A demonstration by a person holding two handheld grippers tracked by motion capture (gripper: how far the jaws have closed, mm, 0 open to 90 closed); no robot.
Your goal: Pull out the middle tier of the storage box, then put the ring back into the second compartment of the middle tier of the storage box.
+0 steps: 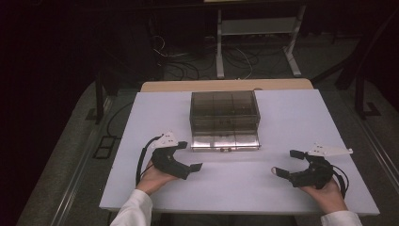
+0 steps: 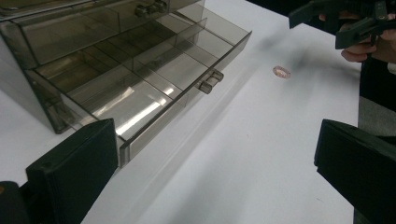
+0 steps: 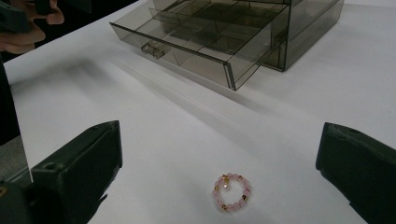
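A smoky clear drawer box [image 1: 225,110] stands at the middle of the white table [image 1: 155,117]. Its bottom drawer [image 1: 225,141] is pulled out toward me; the drawer [image 2: 140,84] shows divided compartments and a small handle [image 2: 210,80]. A pink bead ring [image 3: 230,192] lies flat on the table between the jaws of my right gripper [image 3: 219,172], untouched by them. That right gripper [image 1: 285,163] is open. My left gripper [image 1: 190,156] sits just left of the drawer's front corner, open with nothing between its jaws. In the left gripper view the ring [image 2: 281,72] lies far off, near the right gripper [image 2: 336,23].
A wooden desk edge [image 1: 226,85] lies behind the table. Cables [image 1: 188,66] and a white frame's legs [image 1: 219,47] are on the floor beyond. The table's front edge runs just under my hands.
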